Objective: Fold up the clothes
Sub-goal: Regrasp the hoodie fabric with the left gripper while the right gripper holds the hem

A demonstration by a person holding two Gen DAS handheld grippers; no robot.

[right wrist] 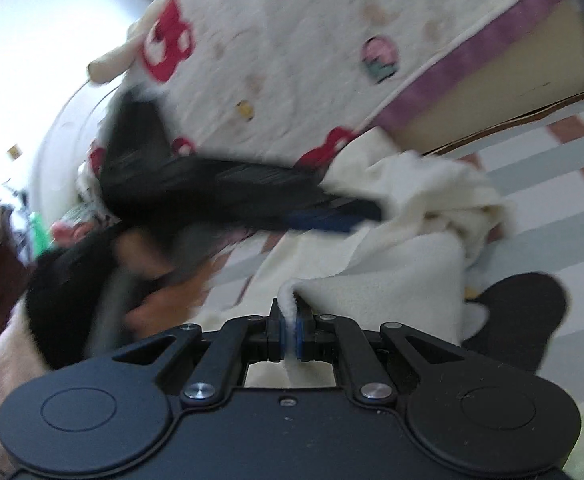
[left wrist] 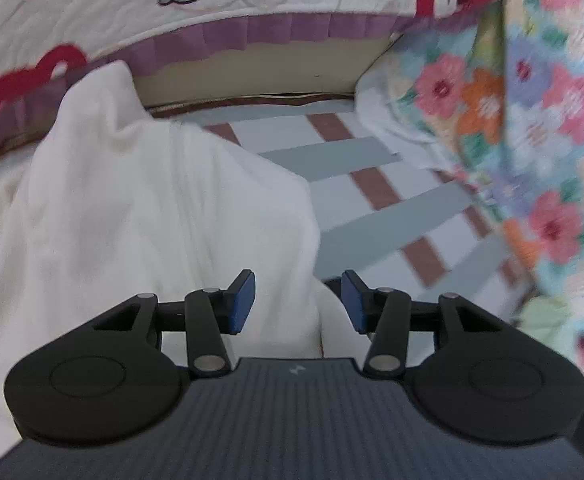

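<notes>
Right claw: your right gripper (right wrist: pixel 290 330) is clamped on a fleecy edge of the cream garment (right wrist: pixel 391 280); the hem stands up between the blue pads (right wrist: pixel 300 334), nipped tight.
Left claw: your left gripper (left wrist: pixel 297 300) stands part open, nothing between its jaws; the blue pads (left wrist: pixel 244 300) are apart and clear of cloth.
Garment from left claw: the cream garment (left wrist: pixel 140 216) lies directly ahead and to the left of the jaws, heaped, with one lobe just under the gap between the fingers.
Garment from right claw: it runs forward and to the right of the held hem, bunched at the far end.
Long axis: by my reading it runs from near the left claw up and left toward the quilt; the heap is too crumpled to be sure.
Nearer hand: the right already has the cloth. The left, seen blurred in the right wrist view (right wrist: pixel 331 216), has its tip at the far bunch, so judge it the free hand for the next corner.
Ground: striped mat (left wrist: pixel 371 184) ahead-right of the left claw, bare.
Farther: bed quilt (left wrist: pixel 92 4) with purple frill beyond the garment; floral blanket (left wrist: pixel 551 120) far right.
Risk: motion blur hides whether the left tip touches cloth.
</notes>
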